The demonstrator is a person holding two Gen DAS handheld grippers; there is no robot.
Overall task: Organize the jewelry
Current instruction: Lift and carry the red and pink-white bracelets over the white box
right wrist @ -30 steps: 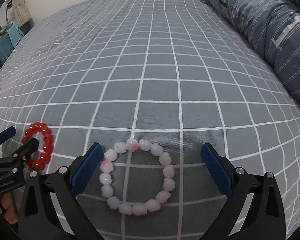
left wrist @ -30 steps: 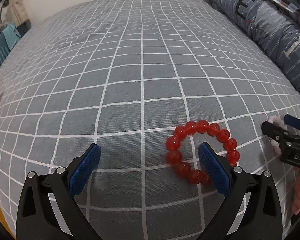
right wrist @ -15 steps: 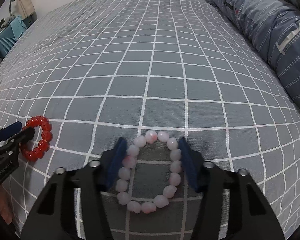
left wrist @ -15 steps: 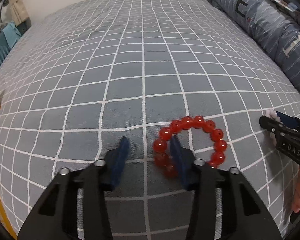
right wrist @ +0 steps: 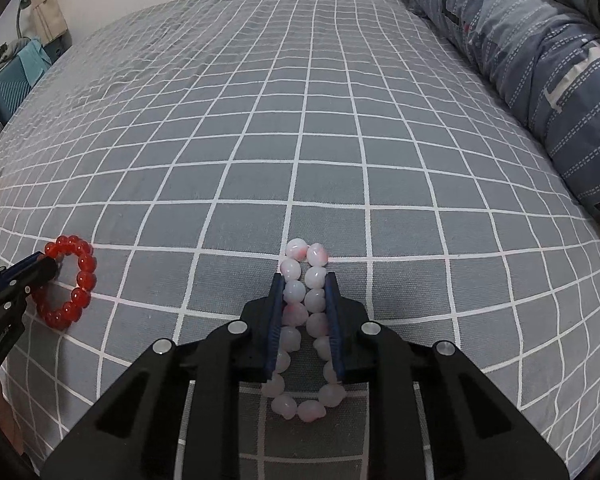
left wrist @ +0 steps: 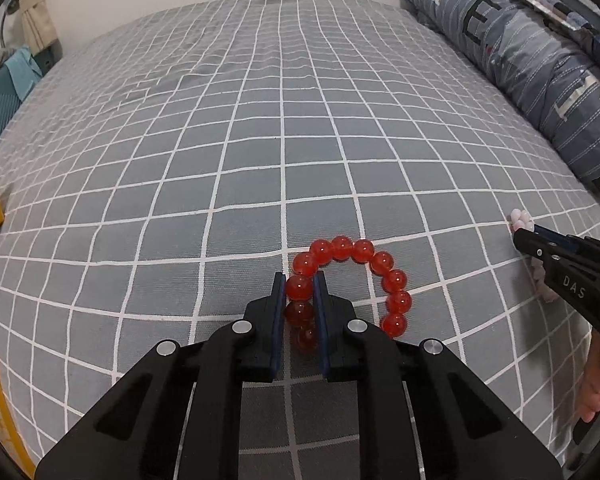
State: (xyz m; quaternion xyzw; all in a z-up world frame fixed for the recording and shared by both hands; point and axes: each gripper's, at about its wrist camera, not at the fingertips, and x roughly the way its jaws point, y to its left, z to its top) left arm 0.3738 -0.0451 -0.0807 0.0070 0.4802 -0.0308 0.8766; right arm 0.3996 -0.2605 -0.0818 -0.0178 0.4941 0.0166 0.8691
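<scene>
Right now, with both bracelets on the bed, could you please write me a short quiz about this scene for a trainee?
1. What is between the fingers of the left gripper? A) a green bracelet B) the red bracelet C) nothing
2. True or false: the pink bracelet is pressed into two rows of beads.
3. What pattern does the bed sheet carry?

Key
1. B. The gripper is shut on one side of the ring only.
2. True. The right gripper has both sides of the ring between its jaws, which are closing.
3. White grid lines on grey.
</scene>
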